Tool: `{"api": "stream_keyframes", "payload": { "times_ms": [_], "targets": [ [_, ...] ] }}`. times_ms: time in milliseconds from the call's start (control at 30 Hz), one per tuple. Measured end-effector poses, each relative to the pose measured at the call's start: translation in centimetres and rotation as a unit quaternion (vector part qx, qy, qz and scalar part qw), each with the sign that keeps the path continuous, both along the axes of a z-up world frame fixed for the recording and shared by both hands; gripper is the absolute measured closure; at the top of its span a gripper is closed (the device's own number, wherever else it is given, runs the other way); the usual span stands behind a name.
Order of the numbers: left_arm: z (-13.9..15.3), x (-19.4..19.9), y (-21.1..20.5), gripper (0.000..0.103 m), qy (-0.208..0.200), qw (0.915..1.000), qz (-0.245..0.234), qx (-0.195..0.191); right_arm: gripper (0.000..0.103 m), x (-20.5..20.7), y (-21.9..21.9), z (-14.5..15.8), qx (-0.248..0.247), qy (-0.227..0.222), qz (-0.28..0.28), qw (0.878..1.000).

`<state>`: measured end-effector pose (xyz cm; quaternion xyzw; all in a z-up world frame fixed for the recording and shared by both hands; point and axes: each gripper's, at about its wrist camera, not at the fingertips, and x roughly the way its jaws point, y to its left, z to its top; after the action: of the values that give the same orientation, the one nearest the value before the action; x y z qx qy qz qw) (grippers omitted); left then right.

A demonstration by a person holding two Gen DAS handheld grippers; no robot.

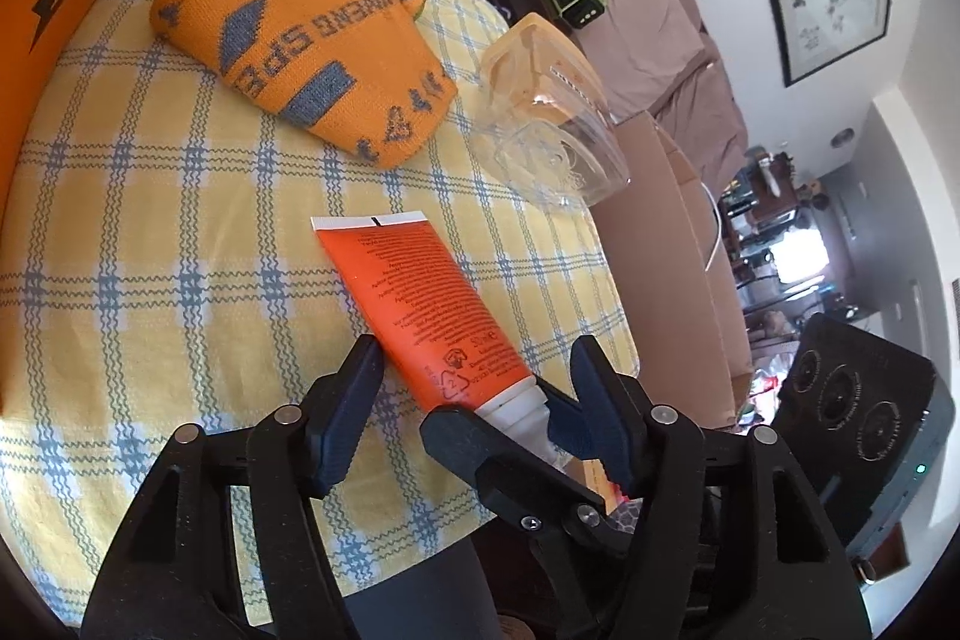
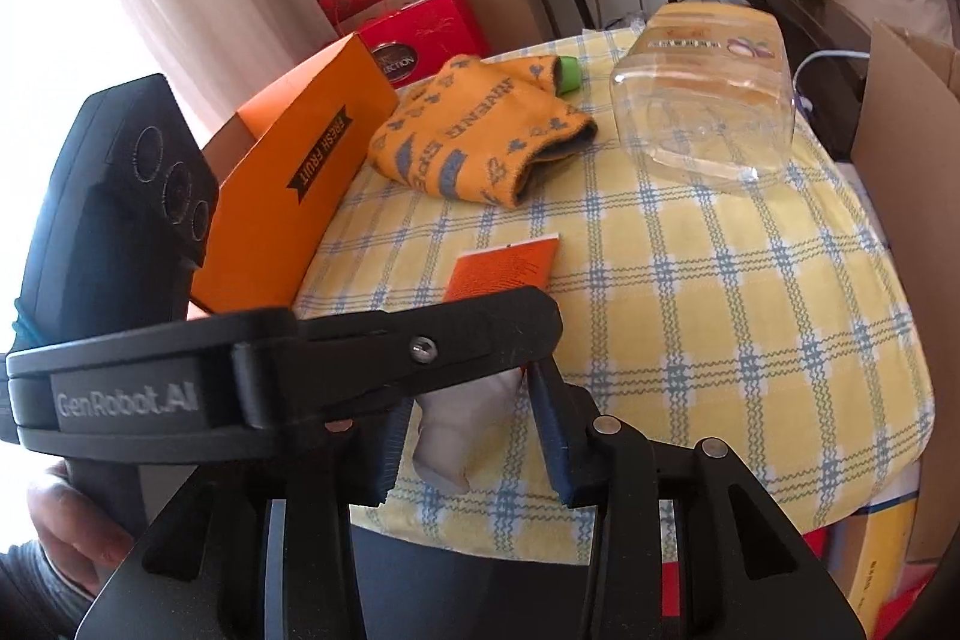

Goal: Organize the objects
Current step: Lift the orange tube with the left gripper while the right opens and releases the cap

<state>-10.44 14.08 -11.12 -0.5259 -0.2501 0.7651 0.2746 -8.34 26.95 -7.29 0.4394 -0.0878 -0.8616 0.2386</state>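
Tube: orange plastic tube with white crimped end and white cap lies flat on the cloth, cap end nearest both grippers, crimped end pointing away.
Left gripper: black two-finger left gripper straddles the tube's lower body; jaws stand apart, the left finger touching or just beside the tube's side, the right finger clear of it. No clamp seen.
Right gripper: black right gripper sits at the white cap; the cap lies between its jaws, which stand close on either side. Contact on the far side is hidden by the left gripper's finger, so a firm grip cannot be told.
Socks: folded orange knit socks with grey lettering lie beyond the tube, well ahead of the left gripper.
Jar: clear plastic jar with orange label lies on its side ahead and right of the right gripper, near the table edge.
Box: orange cardboard box marked "FRESH FRUIT" stands ahead-left of the right gripper.
Surface: yellow cloth with blue plaid lines covers the round table under all items.
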Motion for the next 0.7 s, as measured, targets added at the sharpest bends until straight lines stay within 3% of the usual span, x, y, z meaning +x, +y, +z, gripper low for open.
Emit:
{"api": "stream_keyframes", "payload": {
  "times_ms": [67,367,700],
  "targets": [
    [0.3,0.1,-0.1,0.052,0.007,1.0,-0.001,-0.001,0.065,0.2,-0.2,0.5,0.012,0.008,-0.001,1.0],
    [5.2,1.1,-1.3,0.052,0.064,0.9979,0.009,0.003,0.065,0.9,-1.2,4.6,0.016,0.045,0.016,0.999],
    [10.6,0.4,-7.7,0.052,0.103,0.9925,0.065,0.007,0.065,-0.5,-6.9,10.3,0.017,0.081,0.073,0.994]
  ]
}}
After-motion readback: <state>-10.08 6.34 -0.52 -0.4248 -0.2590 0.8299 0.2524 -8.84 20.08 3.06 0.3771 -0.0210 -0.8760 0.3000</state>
